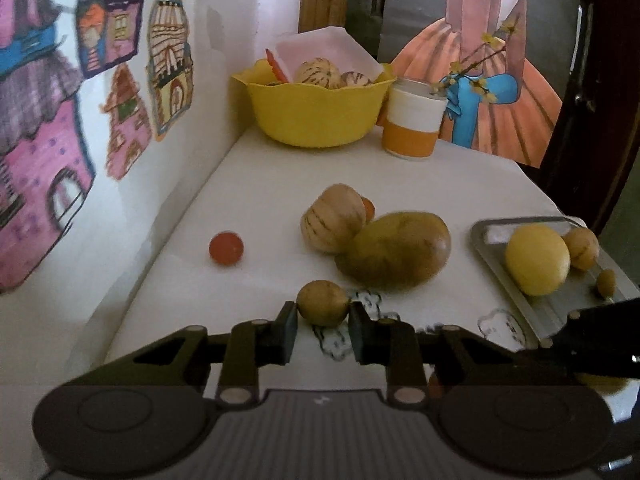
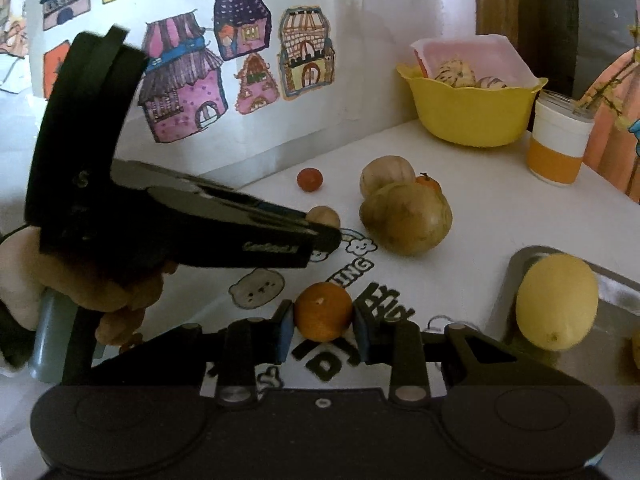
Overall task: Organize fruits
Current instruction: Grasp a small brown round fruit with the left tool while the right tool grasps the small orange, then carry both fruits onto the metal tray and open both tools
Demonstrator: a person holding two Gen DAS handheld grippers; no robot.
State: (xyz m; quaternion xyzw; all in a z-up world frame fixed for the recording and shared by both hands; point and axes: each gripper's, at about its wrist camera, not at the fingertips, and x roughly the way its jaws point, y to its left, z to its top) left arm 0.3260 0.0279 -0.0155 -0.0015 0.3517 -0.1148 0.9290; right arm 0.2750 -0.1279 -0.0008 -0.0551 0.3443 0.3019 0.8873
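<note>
- The left tool (image 1: 323, 322) clamps a small greenish-brown fruit (image 1: 323, 303) at its sides, low over the worktop (image 1: 256, 200).
- The right tool (image 2: 323, 326) is shut on an orange (image 2: 323, 317), near the tray (image 1: 516, 296) that holds a lemon (image 1: 537, 260) and smaller fruits.
- Both grips look to sit at the fingertips only; a quick swing could let either round fruit squirt out and roll.
- The two tools work close together, so crossing paths toward the tray risks a knock.
- A mango (image 1: 398, 250), a striped melon (image 1: 334, 219) and a red ball (image 1: 226, 248) lie loose on the worktop; a careless pass could send the ball off the edge.
- The yellow bowl (image 1: 316, 108) stands well back, beside a cup (image 1: 412, 120) that may tip.
</note>
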